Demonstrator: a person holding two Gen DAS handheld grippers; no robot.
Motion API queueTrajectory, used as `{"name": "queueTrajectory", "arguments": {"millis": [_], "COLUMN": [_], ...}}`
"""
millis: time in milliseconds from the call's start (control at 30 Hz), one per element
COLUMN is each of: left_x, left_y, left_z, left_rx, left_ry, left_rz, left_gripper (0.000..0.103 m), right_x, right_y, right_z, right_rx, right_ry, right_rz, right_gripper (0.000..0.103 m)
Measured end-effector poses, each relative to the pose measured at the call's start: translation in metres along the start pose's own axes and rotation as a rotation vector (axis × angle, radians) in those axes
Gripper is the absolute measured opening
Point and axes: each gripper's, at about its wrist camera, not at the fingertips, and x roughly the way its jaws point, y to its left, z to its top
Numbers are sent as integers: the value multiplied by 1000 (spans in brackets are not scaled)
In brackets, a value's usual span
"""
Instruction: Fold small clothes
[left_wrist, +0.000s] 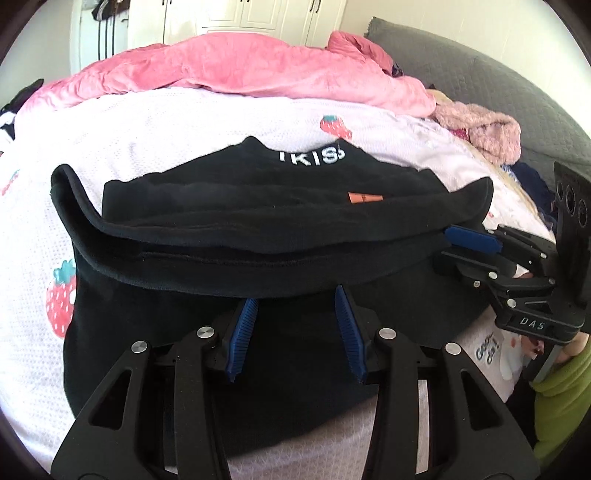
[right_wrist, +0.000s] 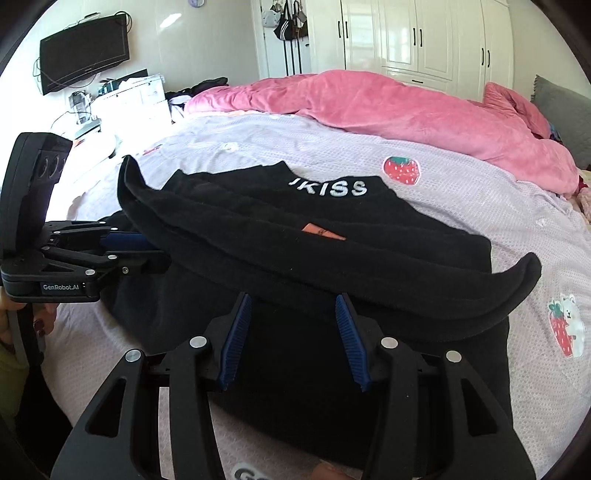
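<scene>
A black garment (left_wrist: 258, 221) with white "KISS" lettering and an orange tag lies partly folded on the strawberry-print bed sheet (left_wrist: 147, 122); its folded flap lies across the middle. It also shows in the right wrist view (right_wrist: 314, 251). My left gripper (left_wrist: 295, 295) is open, its blue pads at the near edge of the fold, fingertips hidden under the cloth. My right gripper (right_wrist: 293, 295) is open at the same fold edge from the other side. Each gripper shows in the other's view: the right (left_wrist: 465, 243), the left (right_wrist: 125, 245), both reaching under the flap's ends.
A pink blanket (left_wrist: 240, 70) is bunched along the far side of the bed. A pile of pink and dark clothes (left_wrist: 487, 133) lies at the right by a grey headboard (left_wrist: 480, 74). White wardrobes (right_wrist: 424, 37) and a wall TV (right_wrist: 85, 51) stand beyond.
</scene>
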Motion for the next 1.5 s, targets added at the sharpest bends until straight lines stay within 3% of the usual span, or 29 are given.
{"name": "queueTrajectory", "arguments": {"millis": [167,233,333,433,700,967,1100,1333,1367,1433,1500], "left_x": [8,11,15,14,-22,-35,-29,-11,-9,-6,-5], "left_y": [10,16,32,53,87,118,134,126,125,123,120], "left_z": [15,21,30,35,46,39,35,34,34,33,35], "left_rx": [-15,-26,-78,-166,-248,-333,-389,-343,-333,-318,-304], "left_ry": [-28,-46,-74,-93,-226,-230,-185,-129,-124,-117,-115], "left_rz": [10,24,16,-39,3,98,81,105,116,149,179], "left_gripper": [36,42,43,43,46,53,54,54,54,39,10], "right_x": [13,15,12,7,-16,-21,-24,14,20,25,26], "right_y": [-15,-24,-37,-49,-88,-99,-113,-148,-149,-150,-146], "right_z": [13,18,25,33,44,25,26,27,26,23,21], "right_rx": [55,99,139,173,270,303,328,396,403,411,387], "right_ry": [8,0,-40,-82,-195,-171,-157,-7,6,14,12], "right_rz": [-37,-45,-86,-117,-185,-217,-299,-280,-268,-258,-250], "right_gripper": [47,47,50,52,56,62,62,61,54,44,29]}}
